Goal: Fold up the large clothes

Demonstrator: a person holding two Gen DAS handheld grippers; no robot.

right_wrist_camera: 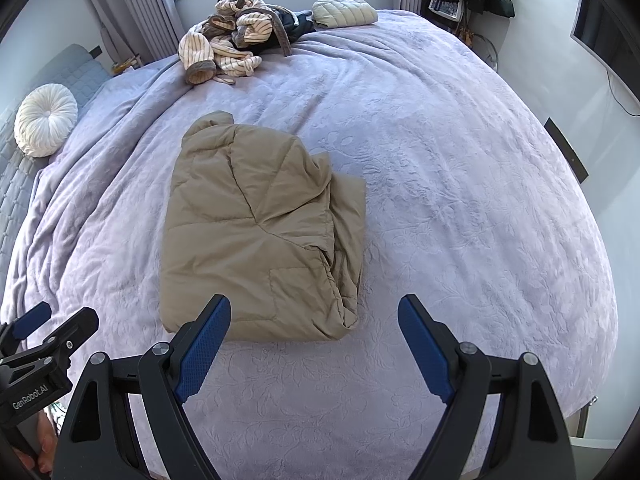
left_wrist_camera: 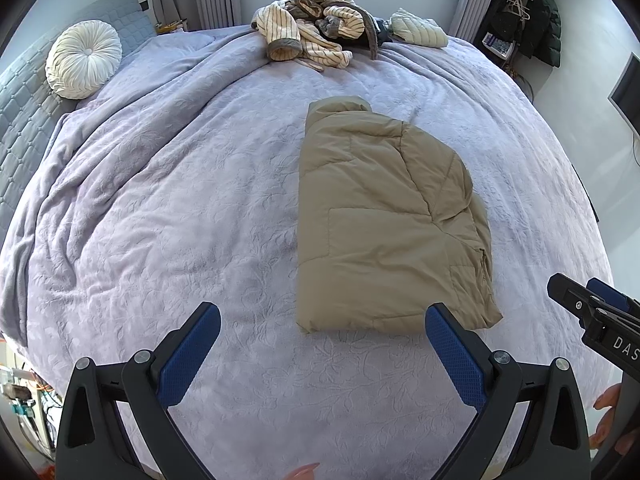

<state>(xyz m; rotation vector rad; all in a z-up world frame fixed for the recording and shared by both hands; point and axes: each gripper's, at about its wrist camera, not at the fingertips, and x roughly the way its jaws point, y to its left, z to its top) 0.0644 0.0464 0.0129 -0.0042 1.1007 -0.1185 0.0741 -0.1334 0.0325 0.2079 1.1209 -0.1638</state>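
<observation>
Now the folded tan jacket point(right_wrist_camera: 256, 232) is laid flat on the bed point(right_wrist_camera: 460, 160). Both the left claw point(left_wrist_camera: 322, 326) and the right claw point(right_wrist_camera: 314, 316) are held wide apart and empty, just before its near edge.

The folded tan jacket point(left_wrist_camera: 384, 216) hid its own inner layers and sleeves, and its near edge sat partly behind a blue finger point(right_wrist_camera: 204, 354) of the right hand-held gripper point(right_wrist_camera: 314, 354) in the right wrist view. A dark garment point(right_wrist_camera: 296, 24) lay mostly buried under the striped robe point(right_wrist_camera: 228, 36) at the far side of the bed point(right_wrist_camera: 460, 168), its kind impossible to tell. The left hand-held gripper point(right_wrist_camera: 36, 328) was cut off by the frame's left edge, as were the person's fingers point(left_wrist_camera: 612, 404) at the right edge of the left wrist view.
</observation>
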